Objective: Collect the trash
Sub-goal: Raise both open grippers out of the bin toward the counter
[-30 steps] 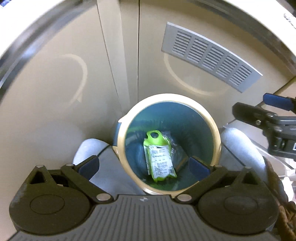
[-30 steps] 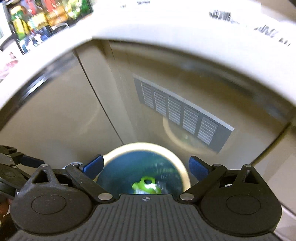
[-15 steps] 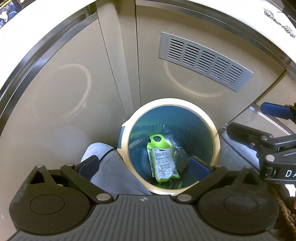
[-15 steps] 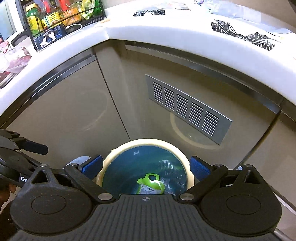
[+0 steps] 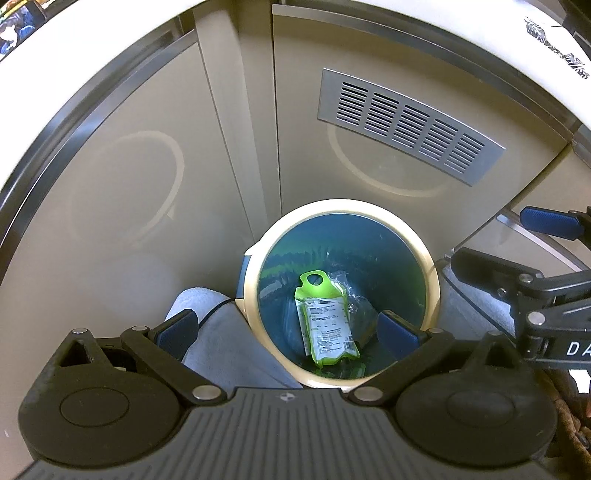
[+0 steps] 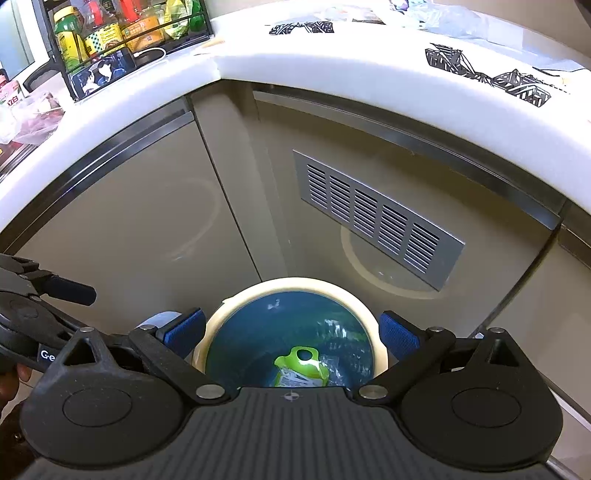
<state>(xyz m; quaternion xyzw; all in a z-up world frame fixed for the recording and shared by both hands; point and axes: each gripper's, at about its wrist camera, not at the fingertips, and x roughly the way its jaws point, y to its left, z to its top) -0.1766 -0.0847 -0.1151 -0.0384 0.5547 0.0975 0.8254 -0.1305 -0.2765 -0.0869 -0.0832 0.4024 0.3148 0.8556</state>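
a home kitchen: white countertop [image 6: 369, 70], beige cabinets [image 6: 122, 236], condiment rack [image 6: 125, 33].

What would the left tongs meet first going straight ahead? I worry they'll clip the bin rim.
Probably the green pouch lying inside the bin. The open left tongs point into the bin's mouth, though the right finger sits near the rim, and depth is unclear.

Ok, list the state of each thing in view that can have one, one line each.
Trash bin: uncovered, blue liner inside, standing against the cabinet.
Green pouch: lying inside the bin.
Clear wrapper: crumpled, in the bin beside the pouch.
Left gripper: open, holding nothing.
Right gripper: open, holding nothing.
Cabinet doors: closed.
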